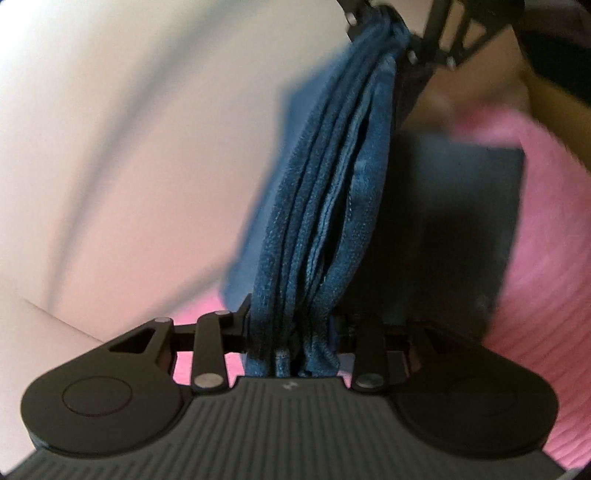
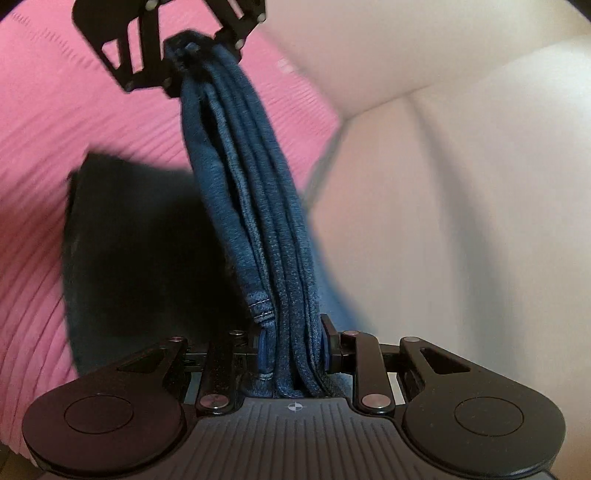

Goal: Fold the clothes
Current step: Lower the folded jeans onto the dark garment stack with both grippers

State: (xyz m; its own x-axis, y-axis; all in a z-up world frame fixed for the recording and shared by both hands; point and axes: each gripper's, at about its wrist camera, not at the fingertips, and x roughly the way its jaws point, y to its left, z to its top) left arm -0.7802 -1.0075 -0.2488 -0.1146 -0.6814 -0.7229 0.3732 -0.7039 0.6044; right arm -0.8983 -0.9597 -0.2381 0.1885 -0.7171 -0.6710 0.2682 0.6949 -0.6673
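A blue denim garment (image 1: 332, 192) is bunched into several folds and stretched taut between my two grippers. My left gripper (image 1: 295, 332) is shut on one end of the denim. My right gripper (image 1: 384, 29) shows at the top of the left wrist view, clamped on the other end. In the right wrist view, my right gripper (image 2: 293, 343) is shut on the denim garment (image 2: 251, 206), and my left gripper (image 2: 195, 48) holds the far end at the top. The rest of the garment hangs down, dark and blurred.
A pink ribbed bedspread (image 1: 546, 258) lies below; it also shows in the right wrist view (image 2: 55, 122). A pale cream surface (image 1: 110, 147) fills the left of the left wrist view and the right of the right wrist view (image 2: 461, 184). The background is motion-blurred.
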